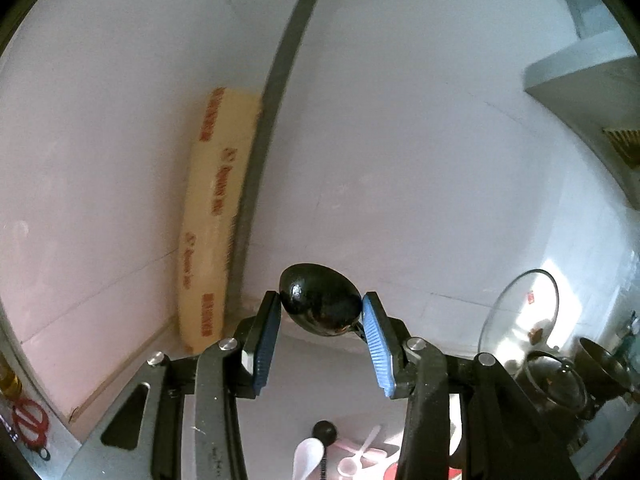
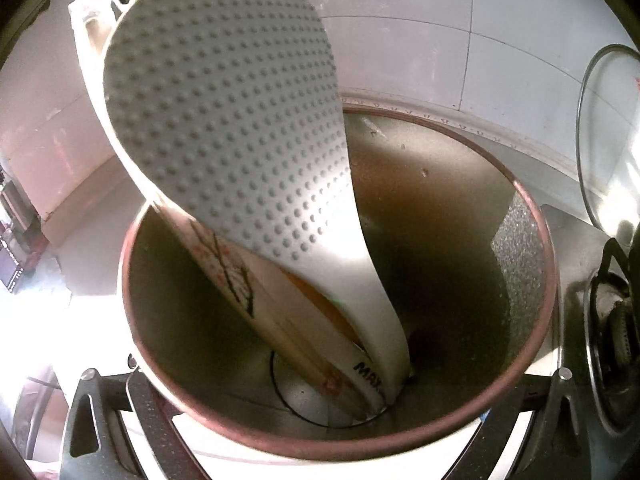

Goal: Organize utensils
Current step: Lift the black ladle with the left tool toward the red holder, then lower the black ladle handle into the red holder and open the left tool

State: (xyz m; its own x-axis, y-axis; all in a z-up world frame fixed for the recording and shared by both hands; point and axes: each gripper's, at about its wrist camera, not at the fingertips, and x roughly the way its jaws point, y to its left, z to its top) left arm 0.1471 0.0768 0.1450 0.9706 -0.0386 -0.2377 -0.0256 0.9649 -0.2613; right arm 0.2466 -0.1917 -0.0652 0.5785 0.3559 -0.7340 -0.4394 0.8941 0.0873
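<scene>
- Left wrist view: the left tool (image 1: pixel 320 312) is grasping a glossy black spoon (image 1: pixel 319 301) by its bowl, both blue pads (image 1: pixel 266 340) pressing on the bowl's sides; the spoon is being held up in the air in front of a pale tiled wall (image 1: pixel 420 140).
- White plastic spoons (image 1: pixel 307 454) are lying on the desk far below the tool; a glass lid (image 1: pixel 520 312) is leaning at the right.
- Right wrist view: a metal-lined cup (image 2: pixel 520 248) is standing close against the right tool, a dimpled white rice paddle (image 2: pixel 228 112) is standing inside it beside patterned chopsticks (image 2: pixel 224 256).
- The right tool's fingertips are being hidden by the cup; its state cannot be told.
</scene>
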